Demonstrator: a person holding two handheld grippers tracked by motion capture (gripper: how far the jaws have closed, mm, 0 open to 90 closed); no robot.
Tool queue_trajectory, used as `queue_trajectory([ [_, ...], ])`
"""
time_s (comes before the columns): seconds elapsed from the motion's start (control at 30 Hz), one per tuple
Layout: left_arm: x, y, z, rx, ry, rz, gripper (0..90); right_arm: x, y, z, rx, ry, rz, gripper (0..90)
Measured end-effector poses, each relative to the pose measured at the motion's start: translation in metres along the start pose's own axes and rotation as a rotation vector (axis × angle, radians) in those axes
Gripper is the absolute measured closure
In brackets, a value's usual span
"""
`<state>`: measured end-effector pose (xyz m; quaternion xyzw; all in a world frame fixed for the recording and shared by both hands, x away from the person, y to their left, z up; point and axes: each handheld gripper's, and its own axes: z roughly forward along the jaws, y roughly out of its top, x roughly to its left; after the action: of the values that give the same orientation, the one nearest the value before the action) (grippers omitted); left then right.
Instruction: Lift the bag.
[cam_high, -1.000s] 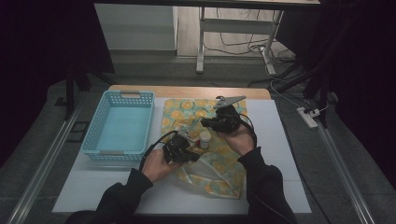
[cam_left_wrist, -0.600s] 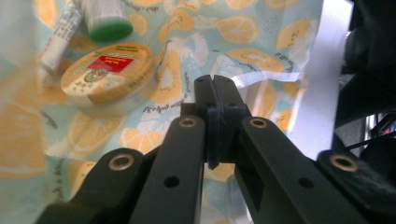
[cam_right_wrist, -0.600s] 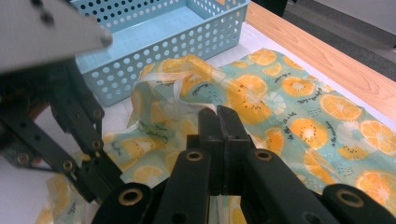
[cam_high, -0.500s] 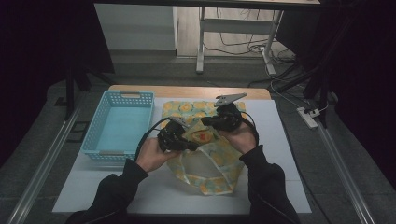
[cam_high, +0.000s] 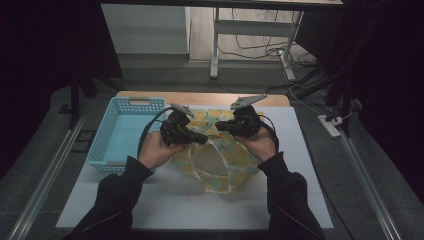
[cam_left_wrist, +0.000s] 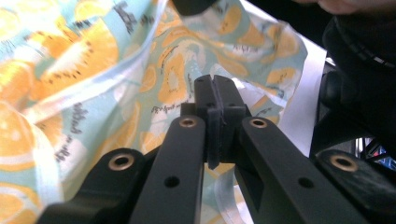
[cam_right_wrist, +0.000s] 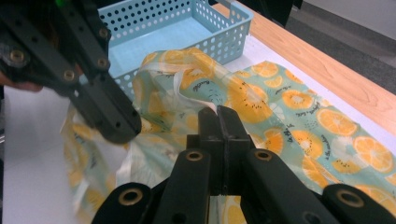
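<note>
A thin bag (cam_high: 235, 165) printed with orange slices is held up over the white table top, its mouth spread toward me and its pale inside showing. My left gripper (cam_high: 202, 139) is shut on the left edge of the mouth. My right gripper (cam_high: 221, 127) is shut on the opposite edge, close beside the left one. In the left gripper view the jaws (cam_left_wrist: 215, 93) are pressed together with the printed bag (cam_left_wrist: 93, 70) right behind them. The right gripper view has its jaws (cam_right_wrist: 218, 114) closed at the bag's white rim (cam_right_wrist: 187, 84), with the left gripper (cam_right_wrist: 109, 119) just to the left.
A light blue perforated basket (cam_high: 107, 131) stands to the left of the bag and holds nothing; it also sits behind the bag (cam_right_wrist: 233, 28) in the right gripper view. White table top (cam_high: 170, 200) lies in front of the bag. A wooden strip (cam_high: 200, 97) runs along the far edge.
My left gripper has risen and moved away from me toward the right gripper, lifting the bag's near edge. The bag now stands up with its mouth spread.
</note>
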<state>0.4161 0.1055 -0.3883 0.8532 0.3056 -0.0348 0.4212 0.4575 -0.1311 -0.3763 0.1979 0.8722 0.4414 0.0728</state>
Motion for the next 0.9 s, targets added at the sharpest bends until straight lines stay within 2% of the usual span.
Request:
queue_trajectory([
  [0.3, 0.002, 0.021, -0.021, -0.036, 0.042, 0.010, 89.9, 0.001, 0.011, -0.007, -0.027, -0.001, -0.010, 89.8],
  [0.4, 0.002, 0.026, -0.029, -0.067, 0.026, 0.006, 89.9, 0.000, 0.014, -0.010, -0.034, -0.004, -0.013, 89.8],
  [0.43, 0.002, 0.029, -0.032, -0.070, 0.041, 0.012, 89.9, 0.000, 0.014, -0.011, -0.035, -0.006, -0.012, 89.8],
  [0.6, 0.002, 0.033, -0.035, -0.063, 0.061, 0.009, 89.9, -0.001, 0.018, -0.015, -0.050, -0.007, -0.008, 89.8],
  [0.9, 0.004, 0.043, -0.046, -0.096, 0.061, 0.005, 89.9, 0.000, 0.029, -0.023, -0.065, -0.011, -0.016, 89.9],
])
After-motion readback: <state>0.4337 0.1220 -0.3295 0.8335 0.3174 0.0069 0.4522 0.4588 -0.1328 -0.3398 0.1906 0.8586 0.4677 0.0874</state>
